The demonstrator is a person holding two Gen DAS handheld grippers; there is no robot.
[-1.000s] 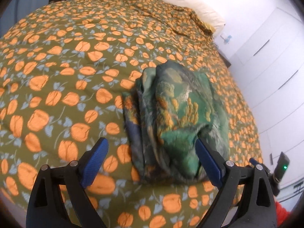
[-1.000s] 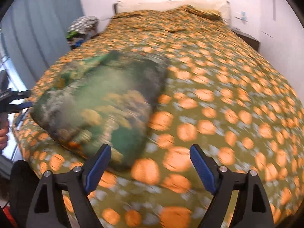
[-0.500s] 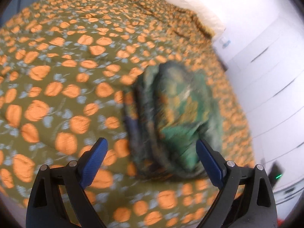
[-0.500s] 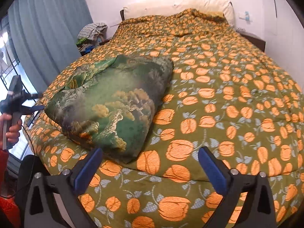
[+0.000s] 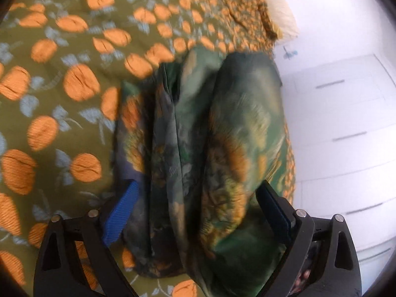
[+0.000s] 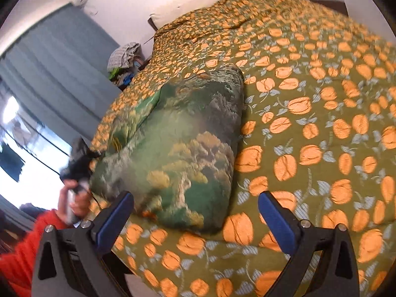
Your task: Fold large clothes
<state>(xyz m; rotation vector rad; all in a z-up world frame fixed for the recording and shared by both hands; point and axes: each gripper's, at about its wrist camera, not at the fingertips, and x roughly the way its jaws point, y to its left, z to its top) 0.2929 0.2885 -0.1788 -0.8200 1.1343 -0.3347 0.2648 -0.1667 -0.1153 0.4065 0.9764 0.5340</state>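
One folded garment [image 6: 183, 138], green with a landscape print, lying at centre frame on one floral bedspread [image 6: 321, 113] near the bed's edge. Left gripper [image 5: 198, 205] spread wide around the garment's near end, blue pads flanking the stacked layers, contact too blurred to tell. Right gripper [image 6: 195, 212] at lower frame, jaws just opened wide, nothing between them. One hand [image 6: 74, 198] in a red sleeve at lower left. One heap of clothes [image 6: 123, 59] at upper left beside a grey curtain [image 6: 54, 74].

The folded garment [image 6: 183, 138] lies on the bedspread [image 6: 321, 123] near the bed's edge. In the right wrist view, the curtain [image 6: 57, 74] hangs at ten o'clock, a clothes pile [image 6: 125, 57] at eleven, and a hand [image 6: 76, 198] at eight o'clock, beside the garment.
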